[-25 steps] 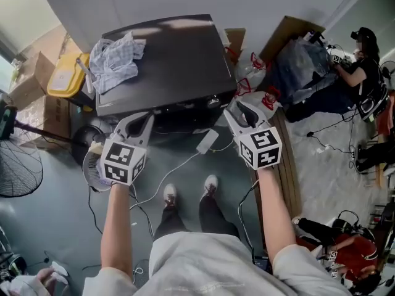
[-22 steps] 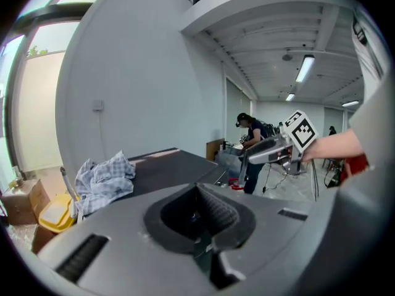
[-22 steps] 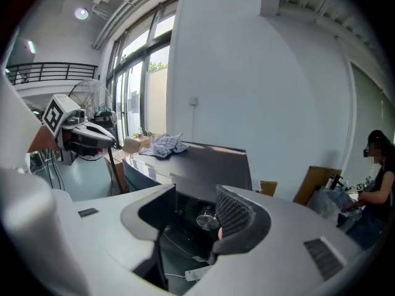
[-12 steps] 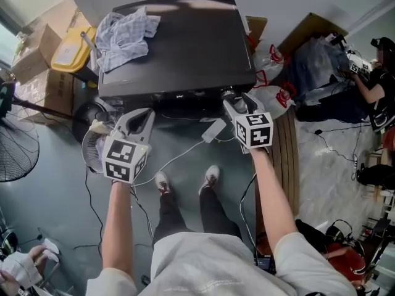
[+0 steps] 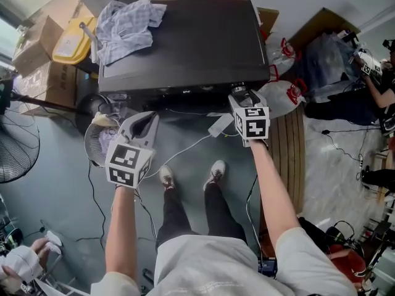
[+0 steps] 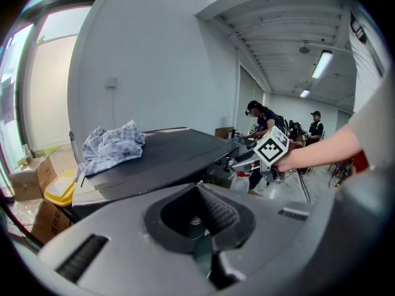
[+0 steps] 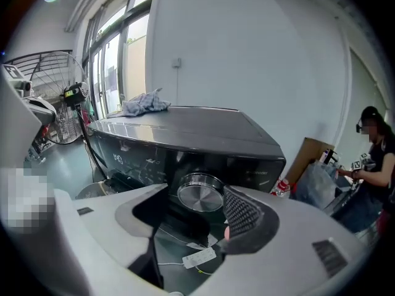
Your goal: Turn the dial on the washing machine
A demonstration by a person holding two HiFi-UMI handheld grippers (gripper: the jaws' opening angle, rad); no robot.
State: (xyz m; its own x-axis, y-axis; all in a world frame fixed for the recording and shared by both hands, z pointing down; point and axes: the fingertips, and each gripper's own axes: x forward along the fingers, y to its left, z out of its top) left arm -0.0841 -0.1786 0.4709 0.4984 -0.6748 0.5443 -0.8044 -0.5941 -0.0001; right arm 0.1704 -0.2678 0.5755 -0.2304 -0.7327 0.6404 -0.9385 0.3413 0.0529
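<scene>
The dial (image 7: pixel 200 191) is a round silver knob on the front of the dark washing machine (image 5: pixel 185 36), near its right end. The right hand-held gripper (image 5: pixel 241 95) points right at it. Its jaws are opening, and the dial shows in the gap between them, but the pads do not touch it. I think it should go straight in until one pad is on each side of the rim. Then it can squeeze softly and twist around the middle, with no pulling. The left hand-held gripper (image 6: pixel 200 193) has its jaws pressed together on nothing and hangs well off to the side.
</scene>
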